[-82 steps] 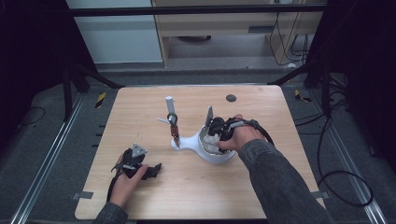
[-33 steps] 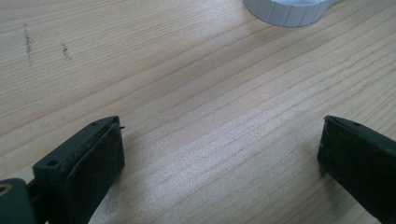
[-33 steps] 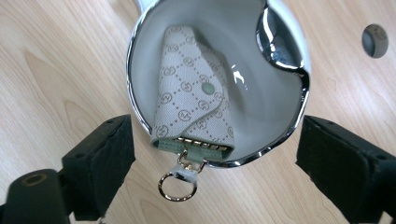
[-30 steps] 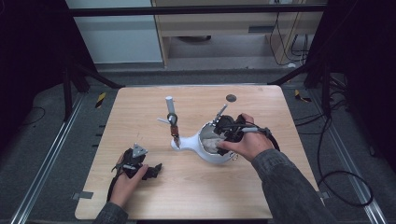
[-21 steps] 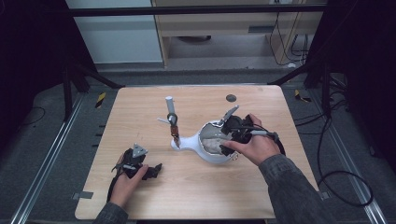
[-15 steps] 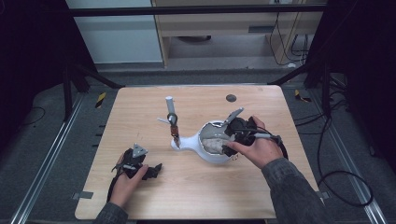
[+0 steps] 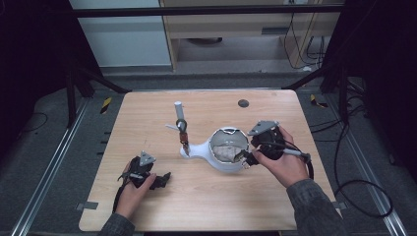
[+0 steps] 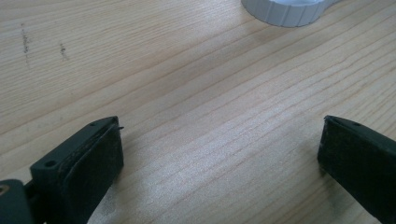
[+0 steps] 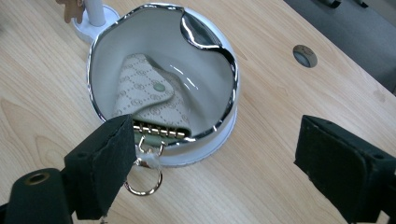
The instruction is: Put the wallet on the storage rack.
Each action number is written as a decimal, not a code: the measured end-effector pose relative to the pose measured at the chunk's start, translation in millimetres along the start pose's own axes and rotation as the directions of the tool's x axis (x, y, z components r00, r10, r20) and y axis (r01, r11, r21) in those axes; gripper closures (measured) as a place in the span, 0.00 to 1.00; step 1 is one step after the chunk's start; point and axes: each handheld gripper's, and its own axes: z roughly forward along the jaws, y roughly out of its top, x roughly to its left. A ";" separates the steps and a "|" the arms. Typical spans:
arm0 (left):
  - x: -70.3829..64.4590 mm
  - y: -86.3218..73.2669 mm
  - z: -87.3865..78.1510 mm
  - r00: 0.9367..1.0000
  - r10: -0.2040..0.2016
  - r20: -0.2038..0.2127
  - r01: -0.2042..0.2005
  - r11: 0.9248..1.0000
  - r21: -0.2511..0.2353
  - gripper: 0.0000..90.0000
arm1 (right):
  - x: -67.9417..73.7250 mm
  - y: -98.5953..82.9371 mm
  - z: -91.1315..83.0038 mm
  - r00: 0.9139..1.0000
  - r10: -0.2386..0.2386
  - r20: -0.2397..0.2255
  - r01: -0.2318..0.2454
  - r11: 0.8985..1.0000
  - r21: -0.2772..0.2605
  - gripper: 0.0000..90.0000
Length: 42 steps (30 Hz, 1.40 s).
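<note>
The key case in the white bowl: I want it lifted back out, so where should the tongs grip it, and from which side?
Probably grip the key case at its hook end, which lies over the near rim of the white bowl with the metal ring hanging outside. Come from the right tongs' side, since that end clears the wall.

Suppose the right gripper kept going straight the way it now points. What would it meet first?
Probably the white bowl, whose near rim lies just ahead of the open right gripper, with the patterned key pouch inside; depth is uncertain.

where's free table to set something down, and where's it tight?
Free: far left of the table, beyond the white post; the near edge between the left gripper and right gripper. Crowded: centre, around the white bowl holding the key pouch.
</note>
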 end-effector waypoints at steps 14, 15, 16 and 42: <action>0.0 0.3 0.5 1.000 -0.002 0.001 0.002 1.000 0.000 0.00 | -15.4 -55.8 4.5 0.988 0.156 0.011 -0.155 0.986 -0.064 0.10; 0.0 0.3 0.4 1.000 -0.002 0.001 0.002 1.000 0.000 0.00 | -15.4 -55.8 4.5 0.988 0.156 0.011 -0.155 0.986 -0.064 0.10; 0.0 0.3 0.4 1.000 -0.002 0.001 0.002 1.000 0.000 0.00 | -17.1 -59.5 5.6 0.985 0.169 0.012 -0.168 0.983 -0.068 0.10; 0.7 0.7 0.9 1.000 0.005 0.009 -0.005 1.000 0.000 0.00 | -29.1 -138.7 59.5 0.908 0.410 0.082 -0.409 0.912 -0.025 0.06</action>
